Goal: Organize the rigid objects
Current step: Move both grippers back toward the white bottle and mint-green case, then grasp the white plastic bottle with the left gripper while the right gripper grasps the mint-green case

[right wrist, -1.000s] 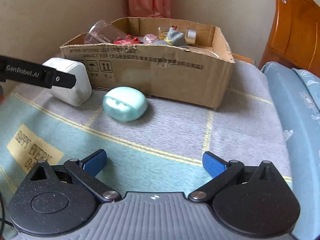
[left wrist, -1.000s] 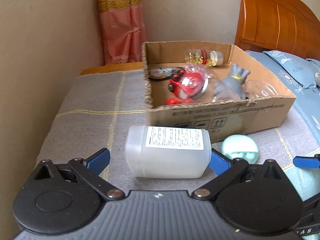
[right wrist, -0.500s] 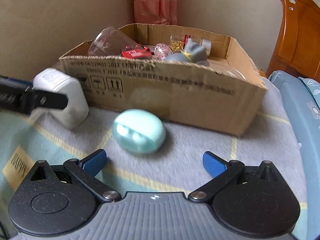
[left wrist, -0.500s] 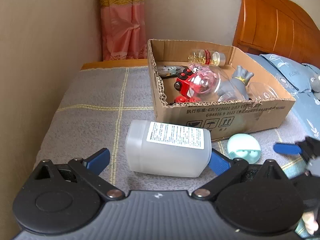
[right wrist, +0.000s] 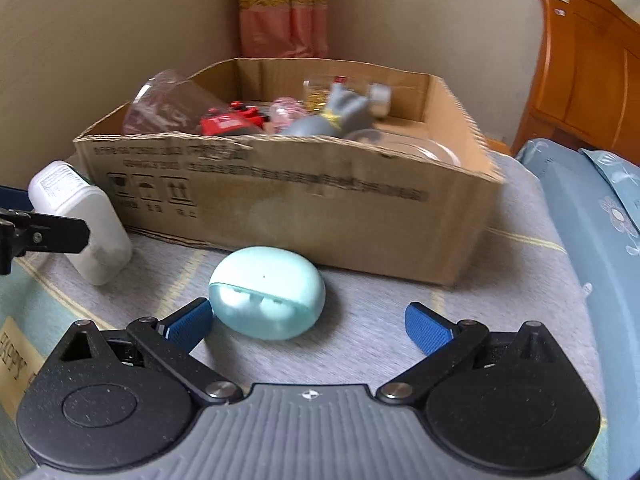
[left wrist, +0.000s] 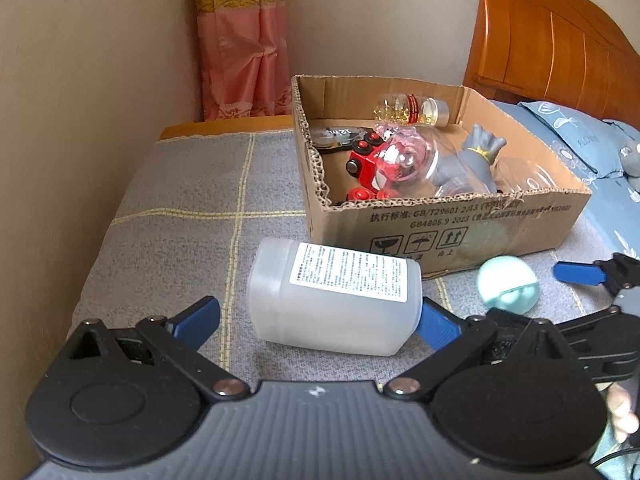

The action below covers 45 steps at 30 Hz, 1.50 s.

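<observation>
A white plastic bottle [left wrist: 332, 296] lies on its side on the grey blanket, in front of the cardboard box [left wrist: 460, 224]. My left gripper [left wrist: 316, 320] is open with the bottle between its blue fingers. A mint-green oval case [right wrist: 267, 298] lies in front of the box. My right gripper [right wrist: 308, 322] is open, its left finger close beside the case. The case also shows in the left wrist view [left wrist: 509, 284], and the bottle in the right wrist view [right wrist: 80, 216]. The box holds a red toy car [left wrist: 370, 170], a grey figurine [left wrist: 468, 162] and a small jar [left wrist: 416, 109].
The wall [left wrist: 80, 100] runs along the left of the blanket. A pink curtain [left wrist: 244, 40] hangs behind. A wooden headboard [left wrist: 552, 40] and blue pillows [left wrist: 580, 140] lie to the right of the box.
My right gripper has moved forward to the mint-green case, which now lies near its left finger. My left gripper has shifted slightly and stays open around the bottle.
</observation>
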{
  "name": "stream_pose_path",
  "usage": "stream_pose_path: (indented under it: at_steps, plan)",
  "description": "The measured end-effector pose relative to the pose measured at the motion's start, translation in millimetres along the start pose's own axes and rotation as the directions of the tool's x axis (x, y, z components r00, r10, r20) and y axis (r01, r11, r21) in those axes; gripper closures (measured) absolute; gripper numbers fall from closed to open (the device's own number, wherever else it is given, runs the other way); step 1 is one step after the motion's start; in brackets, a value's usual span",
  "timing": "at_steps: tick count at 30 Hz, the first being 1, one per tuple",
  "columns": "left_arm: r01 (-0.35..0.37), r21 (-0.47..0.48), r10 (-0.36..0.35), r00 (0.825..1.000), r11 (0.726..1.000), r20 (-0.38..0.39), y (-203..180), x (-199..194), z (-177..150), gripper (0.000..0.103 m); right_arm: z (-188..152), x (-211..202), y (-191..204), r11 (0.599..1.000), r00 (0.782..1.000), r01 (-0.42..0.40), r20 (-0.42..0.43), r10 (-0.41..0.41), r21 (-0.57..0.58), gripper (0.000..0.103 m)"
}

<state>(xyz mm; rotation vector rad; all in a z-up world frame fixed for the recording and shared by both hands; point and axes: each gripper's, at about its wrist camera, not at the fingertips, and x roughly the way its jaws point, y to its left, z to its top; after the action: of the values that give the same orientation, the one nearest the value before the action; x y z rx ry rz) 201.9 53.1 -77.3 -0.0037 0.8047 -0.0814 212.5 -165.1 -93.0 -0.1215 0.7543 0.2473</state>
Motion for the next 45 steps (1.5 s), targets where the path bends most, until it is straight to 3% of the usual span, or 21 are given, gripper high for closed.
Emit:
stream_pose_path:
  at_steps: [21, 35, 41, 45]
  plan:
    - [0.021, 0.038, -0.021, 1.0, 0.999, 0.002, -12, 14, 0, 0.004, 5, 4, 10, 0.997, 0.999, -0.048, 0.019, 0.049, -0.058, 0.001]
    - [0.028, 0.055, -0.028, 1.0, 0.998, 0.005, -9, 12, 3, 0.02, 9, -5, 16, 0.995, 0.999, -0.044, 0.015, 0.046, -0.091, 0.037]
    - [0.064, 0.062, -0.063, 0.998, 0.996, -0.01, -11, 10, 2, 0.02, 10, -6, 15, 0.994, 0.999, -0.037, 0.003, 0.037, -0.104, 0.037]
    - [0.048, 0.063, -0.048, 0.999, 0.997, -0.008, -14, 9, 1, 0.019, 9, -7, 15, 0.994, 0.999, -0.04, 0.003, 0.04, -0.101, 0.036]
